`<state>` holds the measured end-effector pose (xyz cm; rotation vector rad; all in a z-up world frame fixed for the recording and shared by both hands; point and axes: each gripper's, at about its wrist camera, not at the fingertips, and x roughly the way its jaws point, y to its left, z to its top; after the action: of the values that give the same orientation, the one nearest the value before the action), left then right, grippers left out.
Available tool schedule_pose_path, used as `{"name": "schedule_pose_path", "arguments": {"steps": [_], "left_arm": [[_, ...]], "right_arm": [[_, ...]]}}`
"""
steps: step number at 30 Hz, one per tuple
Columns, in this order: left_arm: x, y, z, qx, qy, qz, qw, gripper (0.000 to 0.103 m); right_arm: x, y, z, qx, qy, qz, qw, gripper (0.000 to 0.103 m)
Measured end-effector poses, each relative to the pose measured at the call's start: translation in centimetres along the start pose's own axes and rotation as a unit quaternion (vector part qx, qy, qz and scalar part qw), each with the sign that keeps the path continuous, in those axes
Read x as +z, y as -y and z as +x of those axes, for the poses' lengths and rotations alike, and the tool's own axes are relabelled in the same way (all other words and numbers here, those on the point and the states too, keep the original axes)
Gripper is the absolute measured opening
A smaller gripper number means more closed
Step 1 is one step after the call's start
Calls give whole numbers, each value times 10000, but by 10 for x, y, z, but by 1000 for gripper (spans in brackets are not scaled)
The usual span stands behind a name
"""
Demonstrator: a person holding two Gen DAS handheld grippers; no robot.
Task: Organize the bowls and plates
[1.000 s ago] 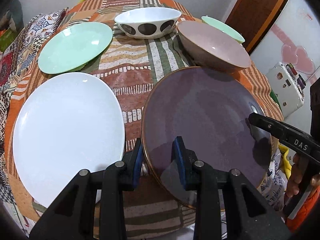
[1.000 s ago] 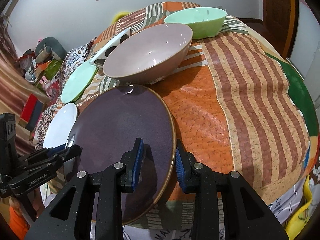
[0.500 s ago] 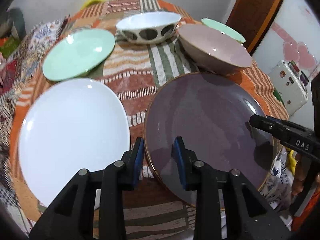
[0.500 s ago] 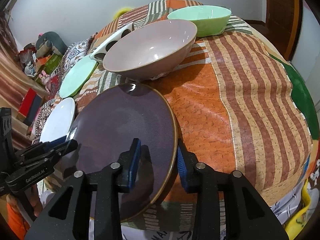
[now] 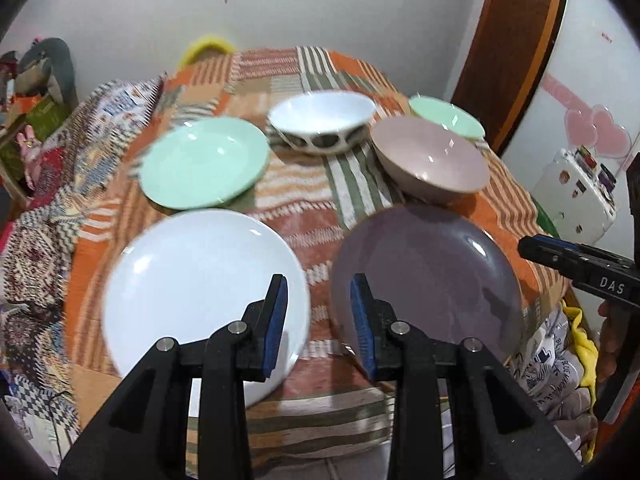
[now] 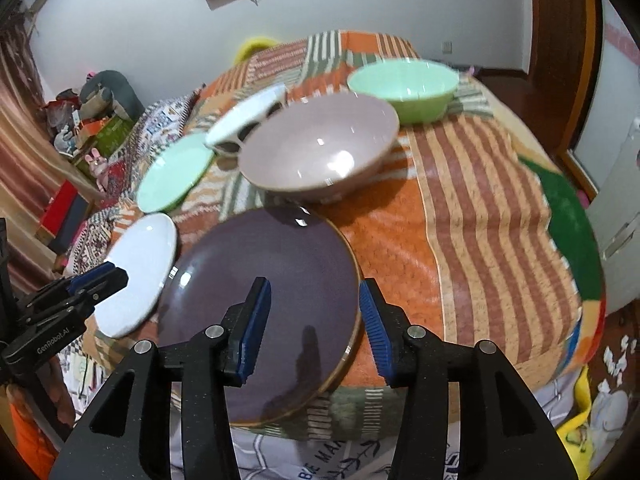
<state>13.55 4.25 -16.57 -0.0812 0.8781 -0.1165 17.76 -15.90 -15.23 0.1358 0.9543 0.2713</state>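
Left gripper (image 5: pixel 318 312): jaws have just been opening and stand a narrow way apart with nothing between them; it hangs above the gap between the white plate and the purple plate, touching neither.
Right gripper (image 6: pixel 314 320): jaws have just been opening and stand moderately apart, straddling the near right rim of the purple plate from above; the pads do not press on it.
Purple plate (image 6: pixel 276 300): flat on the tablecloth at the near edge, gold-rimmed, free of both grippers.
White plate (image 5: pixel 192 288): flat just left of the purple plate, a strip of cloth between them.
Green plate (image 5: pixel 204 168): behind the white plate, well apart from the grippers.
Spotted bowl (image 5: pixel 320 122): white with dark spots, upright at the back, between the green plate and the pink bowl.
Pink bowl (image 6: pixel 320 152): upright just behind the purple plate; whether they touch I cannot tell.
Green bowl (image 6: pixel 404 88): upright behind the pink bowl, at the far right.
Tablecloth (image 6: pixel 472 216): striped orange patchwork covering the table.
Sharpness: both views are blurred.
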Motion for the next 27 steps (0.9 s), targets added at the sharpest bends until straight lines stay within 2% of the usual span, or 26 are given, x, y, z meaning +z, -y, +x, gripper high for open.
{"name": "schedule_pose_path", "arguments": {"steps": [3,10,12,15,19,27], "left_arm": [[2,-14,-15,121,204,-107,9997,47],[0,-53,-35,476,432,-388,9972,53],[-3,-64,-36,569,434,-485,9963,54],[-9,-83,-35,667,380,-666,9948,55],[-16,-107,-30,743,270,-930,9925,57],[-30,-145,-16,868,61,-1256,9883,58]], "right_arm": [[7,-13,-6,53,156,-100,9998,44],[20,-46,-11,238,390,-493,9977,45],[23,-56,-10,284,421,-618,9968,58],[25,-72,-6,336,517,-806,9948,63],[29,-92,9,472,396,-964,9934,66],[31,-128,46,645,64,-1207,9906,67]]}}
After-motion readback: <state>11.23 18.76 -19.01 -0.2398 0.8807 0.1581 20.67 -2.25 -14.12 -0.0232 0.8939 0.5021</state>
